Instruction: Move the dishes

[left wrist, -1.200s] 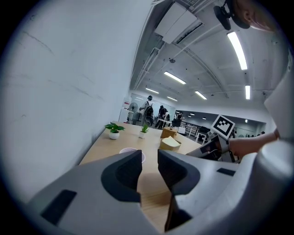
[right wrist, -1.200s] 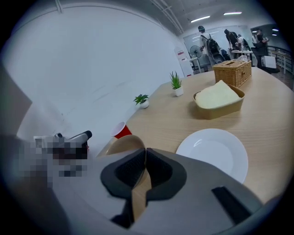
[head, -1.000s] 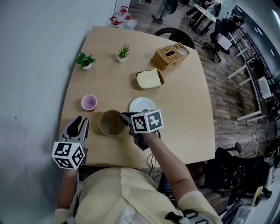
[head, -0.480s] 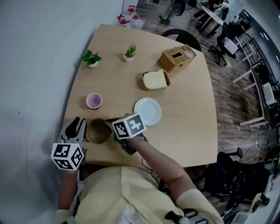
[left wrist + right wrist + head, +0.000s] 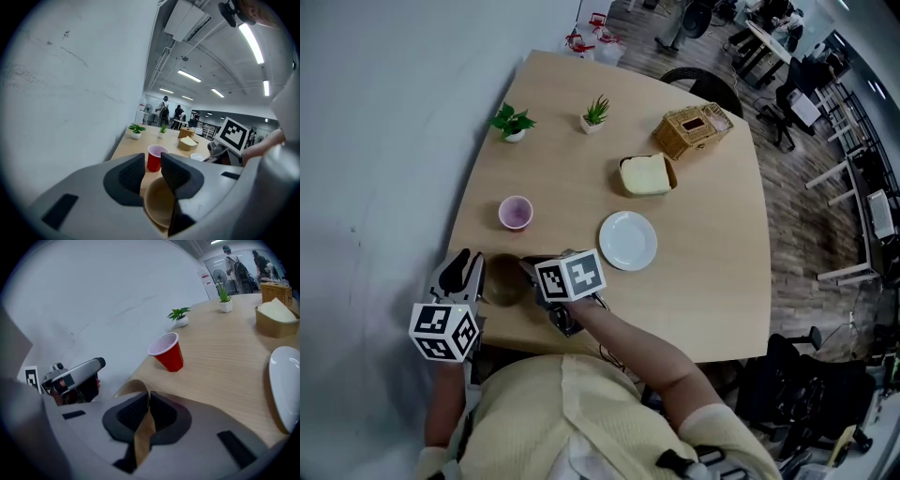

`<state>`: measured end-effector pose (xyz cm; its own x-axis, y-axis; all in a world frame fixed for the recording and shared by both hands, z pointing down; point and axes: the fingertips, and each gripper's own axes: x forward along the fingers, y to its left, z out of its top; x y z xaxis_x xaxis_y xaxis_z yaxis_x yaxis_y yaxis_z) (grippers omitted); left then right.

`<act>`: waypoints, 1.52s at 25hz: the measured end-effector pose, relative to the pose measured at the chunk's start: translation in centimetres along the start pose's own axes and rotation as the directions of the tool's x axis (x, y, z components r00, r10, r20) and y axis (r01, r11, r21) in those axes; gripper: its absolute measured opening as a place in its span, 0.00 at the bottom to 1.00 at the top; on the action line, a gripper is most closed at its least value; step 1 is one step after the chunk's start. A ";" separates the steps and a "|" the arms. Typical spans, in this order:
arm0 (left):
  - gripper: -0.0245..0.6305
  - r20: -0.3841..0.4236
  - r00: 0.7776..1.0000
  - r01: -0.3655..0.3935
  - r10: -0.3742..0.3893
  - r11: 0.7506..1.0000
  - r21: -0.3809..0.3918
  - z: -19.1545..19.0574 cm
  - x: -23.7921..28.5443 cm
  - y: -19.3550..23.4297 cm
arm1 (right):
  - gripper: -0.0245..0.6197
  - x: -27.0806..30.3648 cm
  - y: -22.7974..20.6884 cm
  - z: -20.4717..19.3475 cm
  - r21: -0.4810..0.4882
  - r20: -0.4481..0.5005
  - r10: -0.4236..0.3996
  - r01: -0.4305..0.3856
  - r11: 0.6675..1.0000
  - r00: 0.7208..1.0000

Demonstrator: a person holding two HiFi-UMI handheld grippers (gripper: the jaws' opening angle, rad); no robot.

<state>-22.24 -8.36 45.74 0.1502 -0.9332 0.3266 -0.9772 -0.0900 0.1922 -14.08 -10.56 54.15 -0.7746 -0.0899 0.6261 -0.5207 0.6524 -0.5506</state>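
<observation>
The right gripper (image 5: 531, 272) is pinching the rim of the brown bowl (image 5: 501, 280) near the table (image 5: 712, 225) edge; the left gripper (image 5: 467, 268), jaws apart and empty, is hovering at the bowl's 9 o'clock

You've got a brown bowl (image 5: 504, 280), red cup (image 5: 167, 351), white plate (image 5: 628, 241), tan woven basket (image 5: 692, 129), pale wood-grain table (image 5: 712, 244). Plants (image 5: 514, 120) green, pots (image 5: 515, 136) white. Your cubes (image 5: 570, 276): blk/wht squares. Shirt (image 5: 553, 412) pale yellow.

The cup (image 5: 515, 212) stands behind the bowl (image 5: 504, 279), plate (image 5: 628, 240) further right
</observation>
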 end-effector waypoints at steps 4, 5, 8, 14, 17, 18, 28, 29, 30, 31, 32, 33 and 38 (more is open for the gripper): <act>0.21 0.000 1.000 0.004 -0.004 1.000 0.002 0.0 0.0 0.1 | 0.08 -0.1 0.0 -0.1 -0.020 -0.003 0.006 -0.006 1.000 1.000; 0.21 0.001 1.000 0.007 -0.007 1.000 0.003 0.0 0.1 0.1 | 0.10 -0.2 0.0 -0.1 -0.030 -0.003 0.006 -0.006 1.000 1.000; 0.21 -0.002 1.000 0.019 -0.019 1.000 0.009 0.0 0.3 -0.3 | 0.19 -0.9 -0.1 0.2 -0.039 -0.001 0.009 -0.009 0.999 1.000; 0.21 -0.008 0.998 0.065 -0.065 0.998 0.026 0.3 1.1 -2.0 | 0.21 -4.2 -1.2 1.4 -0.023 0.063 0.012 -0.011 1.000 0.998; 0.21 -0.012 0.995 0.102 -0.102 0.994 0.036 0.9 1.5 -3.2 | 0.22 -6.9 -2.1 2.3 -0.005 0.109 0.016 -0.016 1.000 0.994; 0.21 -0.015 0.993 0.117 -0.116 0.992 0.041 1.1 1.7 -3.6 | 0.22 -7.9 -2.5 2.7 0.002 0.129 0.012 -0.012 1.000 0.992; 0.21 -0.083 0.963 0.263 -0.255 0.958 0.111 1.0 3.7 -8.4 | 0.22 -17.0 -11.9 2.3 0.158 0.249 -0.161 0.124 0.980 0.955; 0.21 -0.089 0.960 0.273 -0.264 0.955 0.115 1.1 3.9 -8.7 | 0.22 -17.7 -12.8 2.0 0.183 0.255 -0.177 0.132 0.974 0.951; 0.21 -0.094 0.957 0.283 -0.273 0.952 0.119 1.1 4.0 -9.0 | 0.22 -18.4 -13.7 1.7 0.206 0.258 -0.194 0.142 0.968 0.946; 0.21 -0.098 0.954 0.293 -0.282 0.948 0.121 1.1 4.2 -9.3 | 0.22 -19.0 -14.6 1.3 0.226 0.260 -0.212 0.154 0.962 0.942; 0.21 -0.103 0.951 0.302 -0.291 0.945 0.123 1.1 4.5 -9.6 | 0.22 -19.5 -15.4 1.0 0.244 0.261 -0.230 0.167 0.955 0.938; 0.21 -0.108 0.948 0.313 -0.301 0.941 0.126 1.1 4.7 -10.0 | 0.22 -20.0 -16.2 0.6 0.260 0.260 -0.246 0.178 0.949 0.934; 0.21 -0.136 0.924 0.375 -0.358 0.917 0.139 0.8 6.2 -12.4 | 0.22 -21.4 -19.0 -1.7 0.332 0.238 -0.300 0.213 0.919 0.924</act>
<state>-9.29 -13.27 44.61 0.5086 -0.7825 0.3592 -0.8601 -0.4809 0.1702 13.02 -19.73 52.14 -0.6447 -0.4578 0.6121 -0.7626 0.3310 -0.5557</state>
